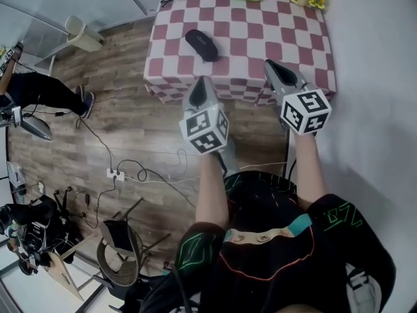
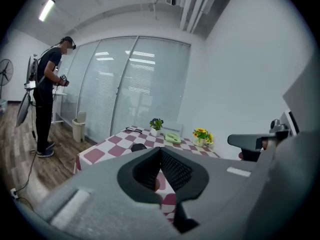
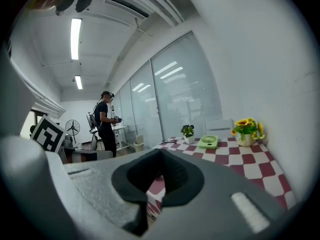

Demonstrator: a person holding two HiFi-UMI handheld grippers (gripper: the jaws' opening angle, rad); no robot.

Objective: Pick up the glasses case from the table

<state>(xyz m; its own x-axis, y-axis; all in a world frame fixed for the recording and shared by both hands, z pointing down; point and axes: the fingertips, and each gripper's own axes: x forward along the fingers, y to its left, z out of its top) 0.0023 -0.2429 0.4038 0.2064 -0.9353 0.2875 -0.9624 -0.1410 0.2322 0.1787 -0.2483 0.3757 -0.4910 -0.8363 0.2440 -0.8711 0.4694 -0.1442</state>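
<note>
Holding nothing, left gripper (image 2: 160,153) and right gripper (image 3: 160,155) sit closed; glasses case (image 1: 201,45) on table (image 1: 273,41).

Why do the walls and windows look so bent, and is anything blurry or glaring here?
Head view: wide lens bows the table edges; glasses case is sharp. Left gripper view: dark rounded corners, window frames curve, the left gripper near the lens is soft. Right gripper view: ceiling lights glare; sunflowers crisp.
</note>
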